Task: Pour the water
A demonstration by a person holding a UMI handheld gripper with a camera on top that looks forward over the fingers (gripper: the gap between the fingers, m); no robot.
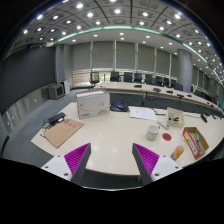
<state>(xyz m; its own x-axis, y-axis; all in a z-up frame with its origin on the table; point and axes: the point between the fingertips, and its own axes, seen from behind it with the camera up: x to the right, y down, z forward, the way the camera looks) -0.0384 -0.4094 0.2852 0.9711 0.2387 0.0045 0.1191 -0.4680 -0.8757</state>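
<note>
My gripper (112, 160) is open and empty, its two fingers with magenta pads (77, 156) held wide apart above the near edge of a white table (110, 135). Beyond the right finger stand a white cup-like vessel (153, 131) and a light upright container (165, 120) on the table. Both are well ahead of the fingers and apart from them. A small orange object (178, 152) lies near the right finger. I cannot see water in any vessel.
A brown board (62, 131) with a dark tool lies at the table's left. A white box (92, 103) stands at the back, a colourful box (195, 141) at the right. Papers (142, 113) lie beyond. Desks with monitors line the room behind.
</note>
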